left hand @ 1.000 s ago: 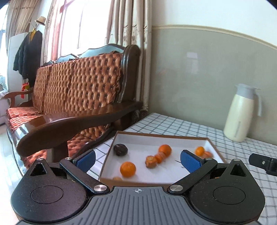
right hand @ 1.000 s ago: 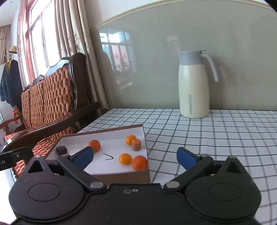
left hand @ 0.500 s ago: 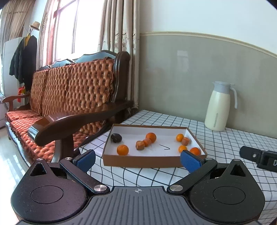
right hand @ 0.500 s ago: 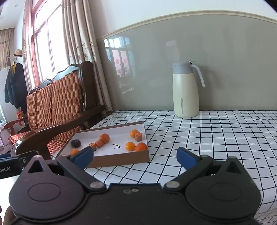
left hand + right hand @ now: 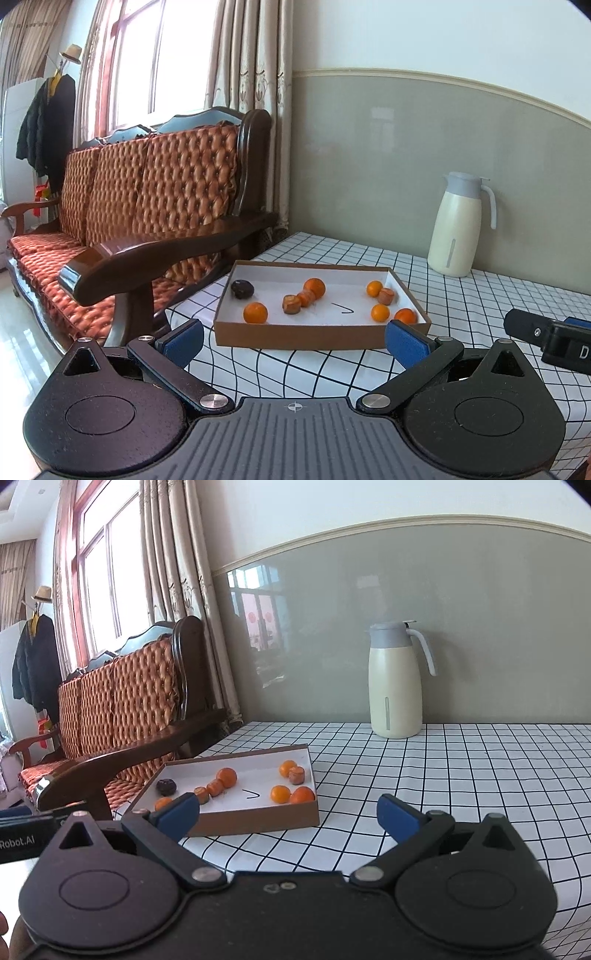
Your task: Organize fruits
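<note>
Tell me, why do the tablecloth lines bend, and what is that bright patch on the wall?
Left wrist view: the fisheye lens bows the tablecloth grid near the frame edges. Right wrist view: the glossy wall panel mirrors a window as a pale reflection, and the real window is overexposed; the box stays sharp.

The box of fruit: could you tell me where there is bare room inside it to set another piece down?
Inside the box, free floor lies along the far wall and mid-floor around the black mark. The right end is crowded with oranges; the dark fruit sits at the left.
</note>
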`<state>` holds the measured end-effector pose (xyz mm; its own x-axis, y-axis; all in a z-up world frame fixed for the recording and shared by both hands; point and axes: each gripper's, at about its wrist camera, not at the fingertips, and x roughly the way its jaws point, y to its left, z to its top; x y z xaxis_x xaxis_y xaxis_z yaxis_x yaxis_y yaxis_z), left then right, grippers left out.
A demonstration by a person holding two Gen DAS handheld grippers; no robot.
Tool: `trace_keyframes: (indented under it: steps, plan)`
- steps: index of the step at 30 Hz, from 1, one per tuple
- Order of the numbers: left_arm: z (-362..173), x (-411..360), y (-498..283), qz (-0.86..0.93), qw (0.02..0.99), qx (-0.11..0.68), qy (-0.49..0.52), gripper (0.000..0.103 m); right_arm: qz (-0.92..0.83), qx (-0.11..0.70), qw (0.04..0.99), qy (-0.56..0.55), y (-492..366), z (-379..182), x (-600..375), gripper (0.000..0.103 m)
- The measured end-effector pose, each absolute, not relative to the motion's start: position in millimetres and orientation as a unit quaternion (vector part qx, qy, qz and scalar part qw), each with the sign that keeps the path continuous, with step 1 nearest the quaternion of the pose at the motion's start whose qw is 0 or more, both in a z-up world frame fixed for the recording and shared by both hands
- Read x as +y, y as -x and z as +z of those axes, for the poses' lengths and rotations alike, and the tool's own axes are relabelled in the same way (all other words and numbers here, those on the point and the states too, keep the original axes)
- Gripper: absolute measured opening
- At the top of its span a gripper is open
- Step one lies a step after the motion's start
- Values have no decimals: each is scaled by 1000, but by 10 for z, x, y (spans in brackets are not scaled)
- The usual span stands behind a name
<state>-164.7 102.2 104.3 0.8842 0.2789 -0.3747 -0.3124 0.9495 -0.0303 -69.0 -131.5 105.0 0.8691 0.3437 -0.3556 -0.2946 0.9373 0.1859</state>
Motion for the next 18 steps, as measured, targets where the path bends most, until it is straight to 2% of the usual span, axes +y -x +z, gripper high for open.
trace_keyframes:
  steps: [18]
  plan:
    - [1124, 991, 1646, 142, 974, 169, 44, 103, 163, 185, 967, -63, 713, 1095, -1334, 97]
